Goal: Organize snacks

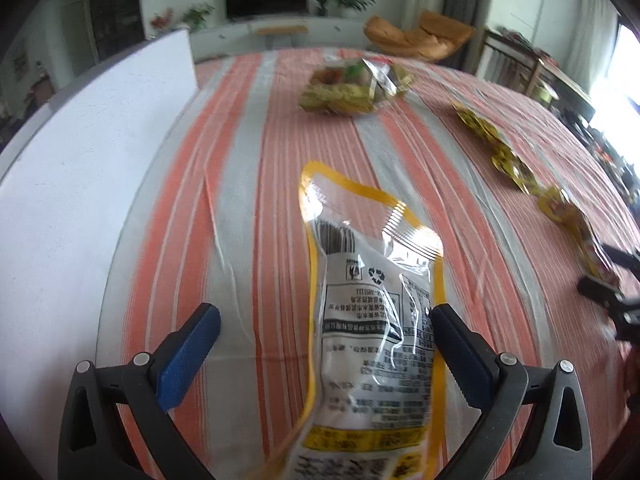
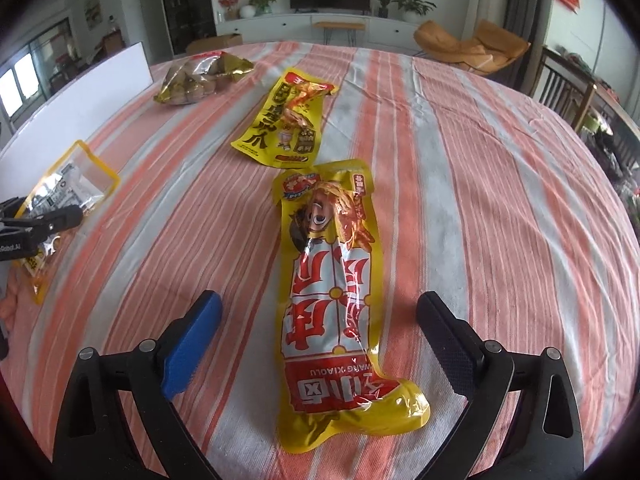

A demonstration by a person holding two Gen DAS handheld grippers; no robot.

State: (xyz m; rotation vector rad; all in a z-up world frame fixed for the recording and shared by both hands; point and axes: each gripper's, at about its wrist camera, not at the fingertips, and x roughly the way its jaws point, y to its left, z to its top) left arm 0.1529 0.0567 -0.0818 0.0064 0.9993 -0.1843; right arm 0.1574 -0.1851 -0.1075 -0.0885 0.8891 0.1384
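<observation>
Snack packet (image 1: 372, 320) lower end cut off, blurred.

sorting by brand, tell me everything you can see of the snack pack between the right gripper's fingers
The yellow snack pack is a long, glossy plastic pouch lying flat, face up on the striped tablecloth. It bears red and white characters, a cartoon face and "WANG XIAOLU" print. It lies lengthwise between the open fingers of the right gripper, neither touching it.
</observation>
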